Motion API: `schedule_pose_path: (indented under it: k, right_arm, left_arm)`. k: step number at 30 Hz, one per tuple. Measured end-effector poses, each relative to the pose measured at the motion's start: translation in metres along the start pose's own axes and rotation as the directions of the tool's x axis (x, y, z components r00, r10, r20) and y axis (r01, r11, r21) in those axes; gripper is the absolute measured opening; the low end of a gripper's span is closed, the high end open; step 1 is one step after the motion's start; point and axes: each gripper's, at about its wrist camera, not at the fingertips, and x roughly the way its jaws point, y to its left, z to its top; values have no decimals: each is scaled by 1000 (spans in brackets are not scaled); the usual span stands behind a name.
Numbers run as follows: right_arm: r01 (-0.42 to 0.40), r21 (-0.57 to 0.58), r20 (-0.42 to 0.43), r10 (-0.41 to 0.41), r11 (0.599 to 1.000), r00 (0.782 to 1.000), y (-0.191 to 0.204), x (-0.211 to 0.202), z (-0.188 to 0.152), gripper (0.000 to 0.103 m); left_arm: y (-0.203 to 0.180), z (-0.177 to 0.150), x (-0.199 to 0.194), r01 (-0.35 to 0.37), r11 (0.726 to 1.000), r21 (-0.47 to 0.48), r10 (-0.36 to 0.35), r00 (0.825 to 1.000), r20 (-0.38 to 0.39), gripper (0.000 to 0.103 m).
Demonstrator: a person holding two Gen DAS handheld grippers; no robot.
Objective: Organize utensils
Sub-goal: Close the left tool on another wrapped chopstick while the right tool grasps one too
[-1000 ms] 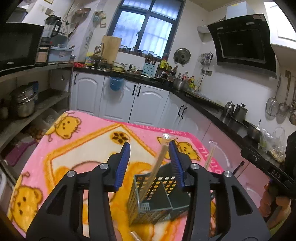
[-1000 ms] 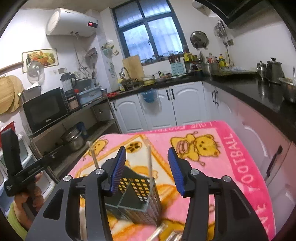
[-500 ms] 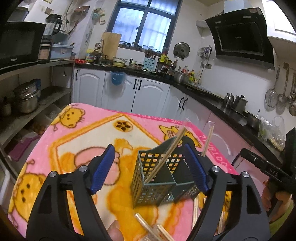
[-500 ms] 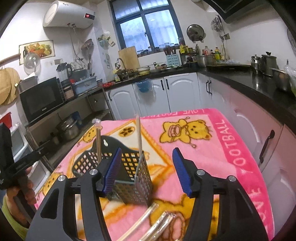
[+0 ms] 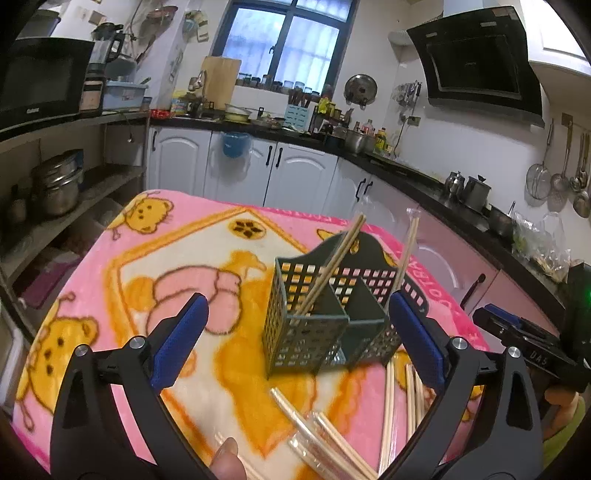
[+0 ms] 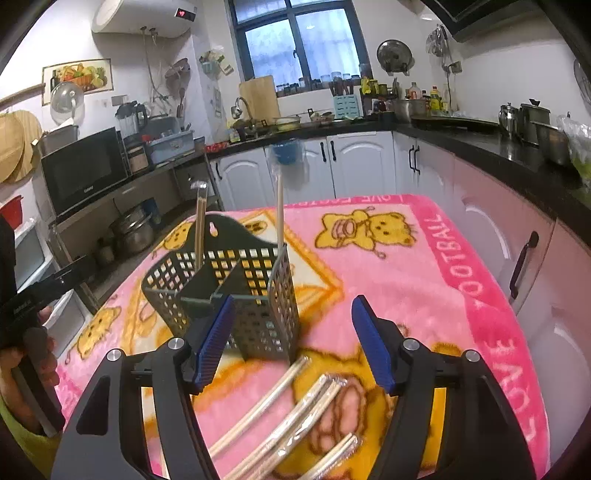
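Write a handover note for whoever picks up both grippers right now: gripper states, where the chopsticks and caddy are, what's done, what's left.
Left gripper: open, jaws just widened, empty.
Right gripper: open, jaws just widened, empty.
Caddy stands upright on the blanket.
Done: two chopstick pairs stand in the caddy, one in each of two compartments.
Left: several wrapped pairs lie on the blanket in front of the caddy, still to go in.

**You are working in a home kitchen**

Around you run white cabinets (image 5: 295,173) under a black countertop (image 6: 480,140), with a range hood (image 5: 480,66) on the wall. You can see a microwave (image 6: 85,166), a water heater (image 6: 140,18), stacked pots (image 5: 55,184), a cutting board (image 6: 258,96), and ladles and strainers (image 5: 561,177) hanging on the wall.
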Motion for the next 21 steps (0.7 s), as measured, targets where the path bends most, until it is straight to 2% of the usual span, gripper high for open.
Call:
schedule_pose_path:
  k: [11,21]
  right_arm:
    - [11,-34,-46,-12,999,999,1,-6,-24,63]
    - [25,-35,-146,-30,999,989,-8,-1,-57,63]
  left_arm:
    - [7,-29,2,-11,999,-31,8,997,-71,91]
    - [4,-61,16,0,999,-46,-7,986,-165,91]
